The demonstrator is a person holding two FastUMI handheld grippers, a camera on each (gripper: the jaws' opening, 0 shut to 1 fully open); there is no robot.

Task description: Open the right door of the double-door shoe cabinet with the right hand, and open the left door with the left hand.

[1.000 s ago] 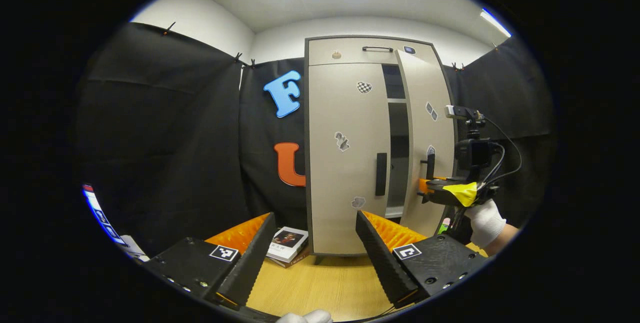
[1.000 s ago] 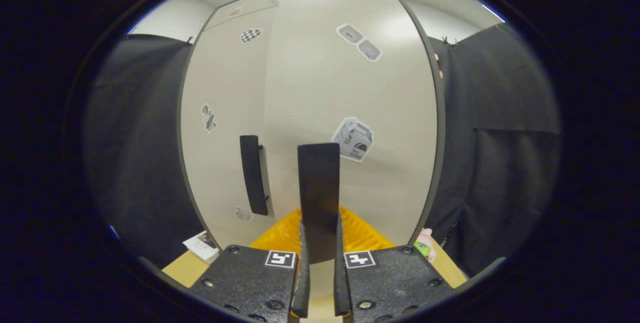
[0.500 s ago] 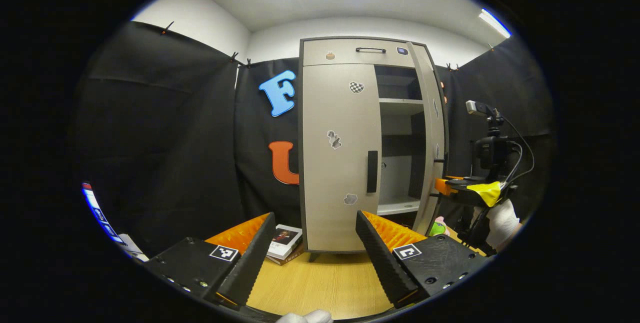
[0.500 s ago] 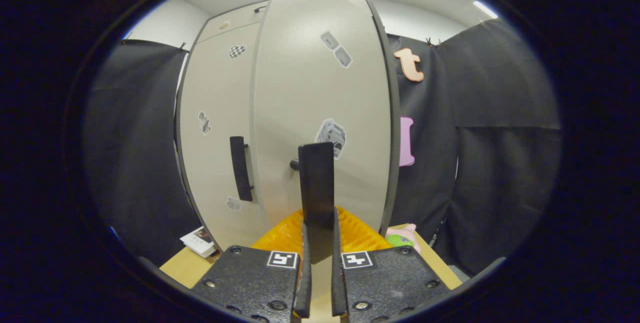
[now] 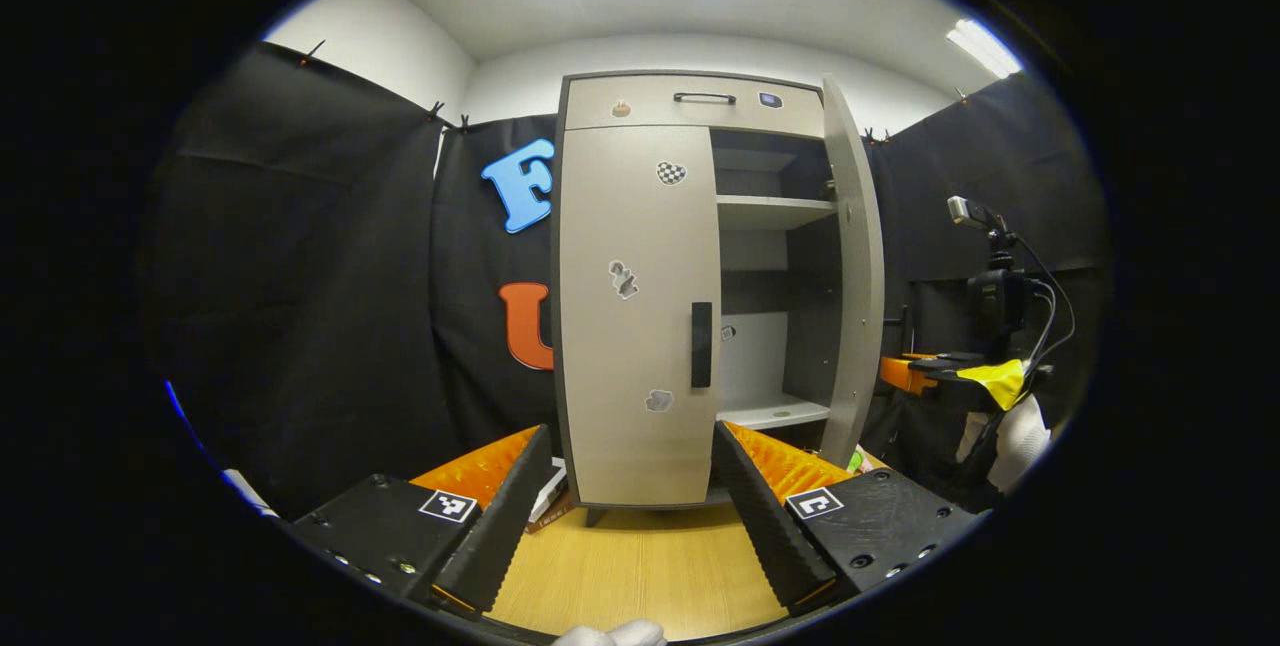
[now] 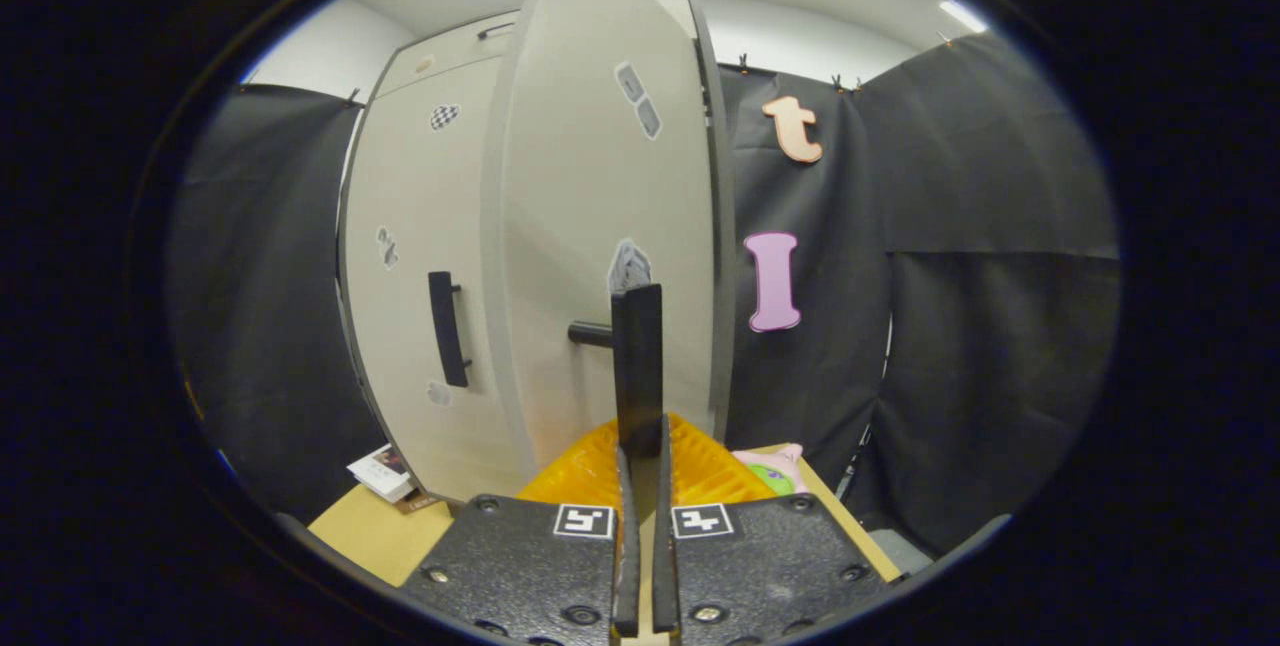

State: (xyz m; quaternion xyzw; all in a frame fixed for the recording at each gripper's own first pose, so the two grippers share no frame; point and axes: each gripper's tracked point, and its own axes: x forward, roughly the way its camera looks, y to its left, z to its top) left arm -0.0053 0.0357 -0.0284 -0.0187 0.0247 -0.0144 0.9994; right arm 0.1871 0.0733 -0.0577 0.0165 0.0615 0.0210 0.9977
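Observation:
The beige shoe cabinet [image 5: 640, 116] stands on a wooden table. Its left door [image 5: 630, 306] is closed, and a black handle [image 5: 701, 344] runs along that door's right edge. The right door [image 5: 852, 266] is swung wide and shows edge-on, baring the shelves [image 5: 770, 211]. My left gripper [image 5: 631, 434] is open, a short way in front of the left door and touching nothing. In the right gripper view, my right gripper [image 6: 640, 456] is shut on the right door's black handle [image 6: 637, 366], with the door face [image 6: 590, 226] just beyond. In the left gripper view, the right gripper [image 5: 905, 371] is held by a gloved hand [image 5: 1015, 431].
A drawer [image 5: 703, 98] tops the cabinet. Books [image 5: 548, 498] lie on the table [image 5: 640, 576] at the cabinet's left foot. A pink and green toy [image 6: 772, 471] sits near the table's right side, behind the open door. Black cloth walls close in all round.
The right door has swung from slightly ajar to wide open, pulled rightward by my right gripper. My left gripper has drifted so that the left door sits straight ahead of it.

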